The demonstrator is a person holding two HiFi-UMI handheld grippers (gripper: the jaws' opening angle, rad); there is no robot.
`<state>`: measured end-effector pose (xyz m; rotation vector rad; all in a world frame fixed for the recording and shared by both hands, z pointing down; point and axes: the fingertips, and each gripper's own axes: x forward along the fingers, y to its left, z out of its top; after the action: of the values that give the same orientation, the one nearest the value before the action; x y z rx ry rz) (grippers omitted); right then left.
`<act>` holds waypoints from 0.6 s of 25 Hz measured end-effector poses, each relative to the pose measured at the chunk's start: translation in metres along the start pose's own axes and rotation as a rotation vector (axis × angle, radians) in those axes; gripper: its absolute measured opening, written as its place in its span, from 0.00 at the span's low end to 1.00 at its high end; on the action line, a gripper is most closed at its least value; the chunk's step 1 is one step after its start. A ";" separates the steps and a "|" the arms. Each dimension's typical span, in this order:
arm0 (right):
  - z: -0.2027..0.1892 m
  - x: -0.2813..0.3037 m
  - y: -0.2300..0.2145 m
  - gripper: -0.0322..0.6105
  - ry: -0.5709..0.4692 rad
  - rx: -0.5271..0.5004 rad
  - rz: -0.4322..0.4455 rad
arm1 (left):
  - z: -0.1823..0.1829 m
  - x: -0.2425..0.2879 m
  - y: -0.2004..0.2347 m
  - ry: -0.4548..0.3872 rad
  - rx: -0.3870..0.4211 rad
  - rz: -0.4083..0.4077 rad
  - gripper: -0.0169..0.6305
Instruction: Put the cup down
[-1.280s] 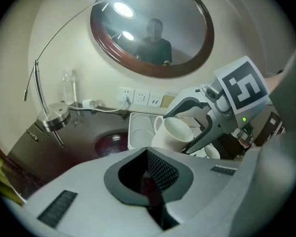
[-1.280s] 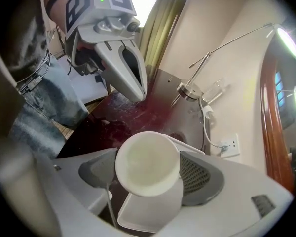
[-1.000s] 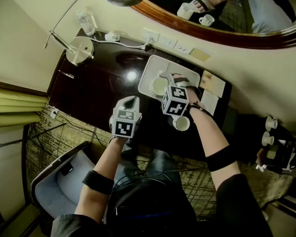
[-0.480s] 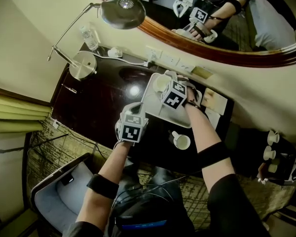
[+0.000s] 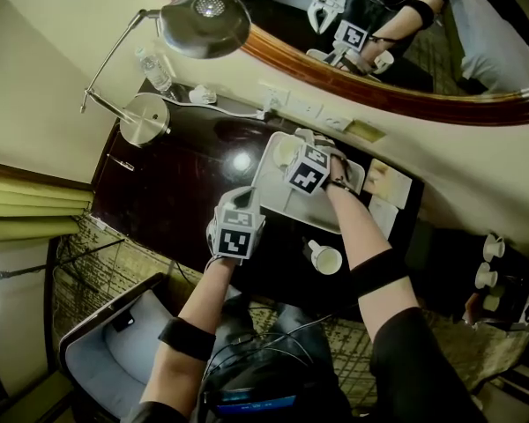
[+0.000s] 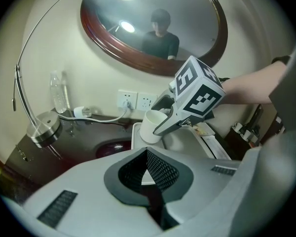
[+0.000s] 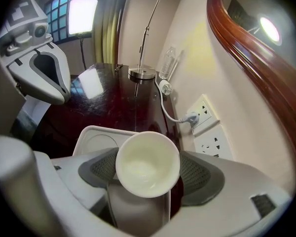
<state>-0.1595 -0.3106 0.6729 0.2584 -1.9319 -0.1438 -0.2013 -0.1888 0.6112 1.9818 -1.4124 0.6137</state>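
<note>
My right gripper (image 7: 148,174) is shut on a white cup (image 7: 148,163), its pads pressed on the cup's two sides, mouth up toward the camera. In the head view the cup (image 5: 287,151) hangs over the far left part of a white tray (image 5: 286,203) on the dark table. The left gripper view shows the cup (image 6: 151,126) held a little above the tray (image 6: 136,131). My left gripper (image 6: 148,171) is shut on nothing. It hovers near the tray's front left edge (image 5: 240,197).
A second white cup (image 5: 324,257) stands on the table near the front edge. A desk lamp's round base (image 5: 146,120), a water bottle (image 5: 156,67) and a plugged-in cable at the wall sockets (image 5: 301,108) line the back. Papers (image 5: 389,183) lie right of the tray.
Both grippers have moved away from me toward the wall. The right one carried the cup farther over the tray and lower. The left one came closer to the tray's edge.
</note>
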 end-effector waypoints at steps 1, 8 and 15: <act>-0.001 0.003 0.000 0.68 -0.003 0.007 0.006 | 0.000 0.001 0.001 0.002 -0.001 0.002 0.03; 0.006 0.001 -0.005 0.68 -0.037 -0.001 0.010 | -0.002 0.008 -0.002 0.012 -0.009 0.007 0.03; 0.003 -0.003 -0.005 0.74 -0.054 -0.030 -0.046 | 0.000 0.007 -0.008 0.012 -0.001 0.000 0.03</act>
<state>-0.1611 -0.3143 0.6680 0.2817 -1.9762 -0.2114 -0.1911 -0.1921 0.6141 1.9746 -1.4052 0.6237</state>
